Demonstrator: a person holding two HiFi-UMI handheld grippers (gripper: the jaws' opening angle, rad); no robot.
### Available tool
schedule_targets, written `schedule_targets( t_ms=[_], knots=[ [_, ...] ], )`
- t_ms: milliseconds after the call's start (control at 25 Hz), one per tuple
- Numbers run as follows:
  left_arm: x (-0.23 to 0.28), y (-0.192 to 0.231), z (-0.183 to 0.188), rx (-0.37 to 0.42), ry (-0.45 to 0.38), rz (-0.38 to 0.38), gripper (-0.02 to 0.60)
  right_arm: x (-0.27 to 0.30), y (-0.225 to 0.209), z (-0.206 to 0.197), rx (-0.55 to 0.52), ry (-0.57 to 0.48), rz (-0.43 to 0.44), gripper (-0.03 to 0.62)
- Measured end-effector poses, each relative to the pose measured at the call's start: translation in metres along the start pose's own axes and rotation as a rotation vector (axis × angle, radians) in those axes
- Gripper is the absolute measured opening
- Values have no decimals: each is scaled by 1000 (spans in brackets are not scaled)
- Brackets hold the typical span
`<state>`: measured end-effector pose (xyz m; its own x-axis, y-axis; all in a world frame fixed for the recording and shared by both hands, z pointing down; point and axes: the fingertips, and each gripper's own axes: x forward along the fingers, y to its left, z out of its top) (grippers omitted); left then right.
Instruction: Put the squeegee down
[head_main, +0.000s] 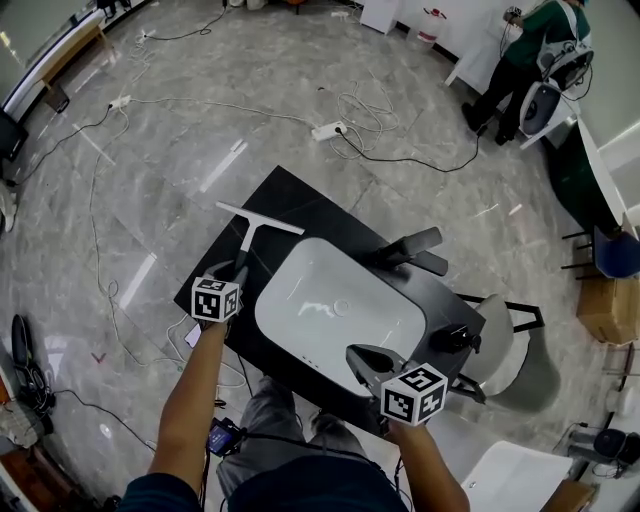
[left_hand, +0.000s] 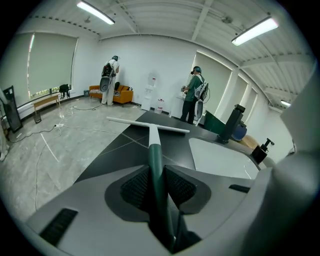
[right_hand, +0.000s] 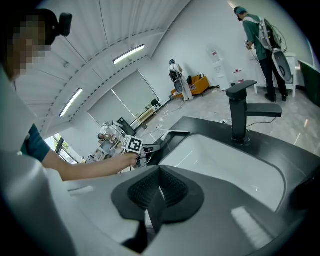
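Beside squeegee (head_main: 247, 236), basin (head_main: 335, 312), faucet (head_main: 408, 249)

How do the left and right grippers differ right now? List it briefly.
The left gripper is shut on the squeegee by its handle; the right gripper is shut on nothing. The left gripper is over the dark counter, left of the white basin; the right gripper is at the basin's near rim. Both have their jaws closed.
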<state>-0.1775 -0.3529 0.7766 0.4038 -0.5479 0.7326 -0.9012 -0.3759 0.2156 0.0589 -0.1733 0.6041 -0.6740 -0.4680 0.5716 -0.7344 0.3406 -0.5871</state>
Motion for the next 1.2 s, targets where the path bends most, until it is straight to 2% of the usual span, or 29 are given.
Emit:
schedule_targets(
  t_ms=[480, 680, 760, 1000, 1200],
  knots=[
    [3, -3, -2, 31, 45, 18, 97, -3, 9, -1, -2, -11, 25, 9],
    [2, -6, -3, 18, 56, -23, 99, -12, 12, 1, -11, -24, 19, 9],
    [-2, -8, 1, 28, 57, -28, 137, -16, 15, 2, -15, -30, 19, 9],
    [-28, -10, 16, 54, 22, -21, 144, -30, 28, 2, -30, -50, 23, 9],
    [-62, -16, 38, 82, -49, -14, 144, -43, 33, 7, -52, -78, 31, 9]
  ],
)
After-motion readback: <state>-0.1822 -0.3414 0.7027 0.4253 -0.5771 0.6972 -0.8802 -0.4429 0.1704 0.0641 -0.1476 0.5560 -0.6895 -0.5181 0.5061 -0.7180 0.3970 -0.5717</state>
